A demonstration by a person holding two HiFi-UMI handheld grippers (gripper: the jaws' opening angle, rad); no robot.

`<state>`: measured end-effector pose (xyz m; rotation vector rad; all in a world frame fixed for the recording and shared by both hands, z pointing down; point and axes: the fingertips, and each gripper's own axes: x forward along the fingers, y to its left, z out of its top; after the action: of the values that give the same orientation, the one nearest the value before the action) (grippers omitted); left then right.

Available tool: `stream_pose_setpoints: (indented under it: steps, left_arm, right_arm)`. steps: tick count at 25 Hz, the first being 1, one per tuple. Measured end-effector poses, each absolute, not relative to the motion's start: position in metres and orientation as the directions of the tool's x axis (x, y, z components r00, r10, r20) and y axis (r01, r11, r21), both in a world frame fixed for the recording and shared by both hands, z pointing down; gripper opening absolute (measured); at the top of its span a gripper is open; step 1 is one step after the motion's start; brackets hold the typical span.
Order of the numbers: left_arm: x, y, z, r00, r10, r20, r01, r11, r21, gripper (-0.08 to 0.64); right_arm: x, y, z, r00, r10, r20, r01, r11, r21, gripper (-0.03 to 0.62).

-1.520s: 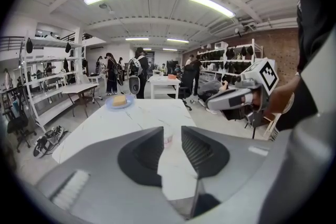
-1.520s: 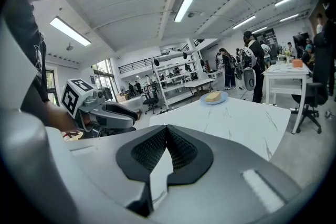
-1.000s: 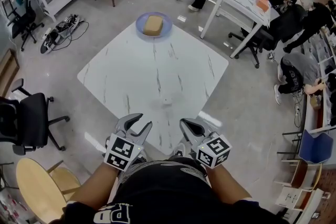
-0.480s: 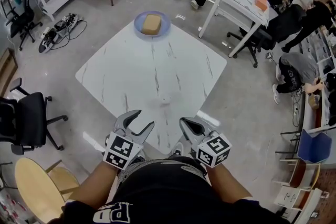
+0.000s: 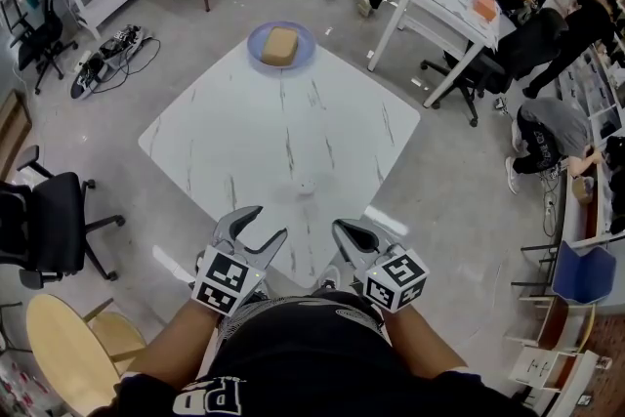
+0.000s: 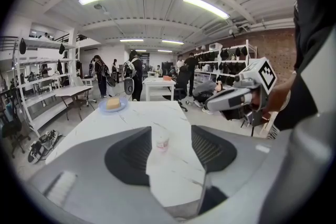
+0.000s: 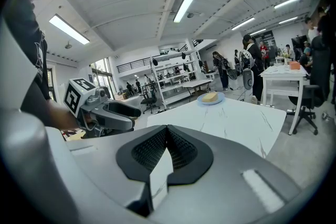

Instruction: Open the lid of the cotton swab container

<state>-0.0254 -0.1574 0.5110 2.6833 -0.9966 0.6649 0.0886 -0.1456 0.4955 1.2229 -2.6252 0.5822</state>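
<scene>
Left tool point(image 5: 270, 221) jaws wider than before, cotton swab container point(image 5: 307, 186) ahead, apart.

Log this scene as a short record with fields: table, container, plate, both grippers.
Table: white marble-look square table
Container: small white round cotton swab container, standing near the table's near corner, untouched
Plate: blue round plate holding a tan block, at the far corner
Left gripper: jaws apart, have just been opening, nothing between them
Right gripper: jaws together, empty
</scene>
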Motion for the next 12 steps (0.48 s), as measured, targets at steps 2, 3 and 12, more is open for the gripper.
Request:
stream_pose_setpoints:
  steps: [2,3,12]
  left_arm:
    - [-0.025,-0.157,0.512,0.671,-0.566,0.479,-0.658,-0.752,0.032,0.288]
    - [-0.025,-0.157,0.513,0.67,-0.567,0.479,-0.659,-0.752,0.032,0.288]
    - [-0.028,-0.17,0.553,0.646,-0.567,0.511,-0.653,-0.757,-0.014,0.288]
  right_arm:
    - [0.09,-0.145,0.496,-0.641,-0.694,0.327,-0.767,0.582,-0.27,0.0]
    - [0.09,-0.145,0.496,-0.641,-0.695,0.327,-0.768,0.58,-0.271,0.0]
    - [0.1,-0.143,0.503,-0.622,-0.708,0.335,-0.783,0.554,-0.282,0.0]
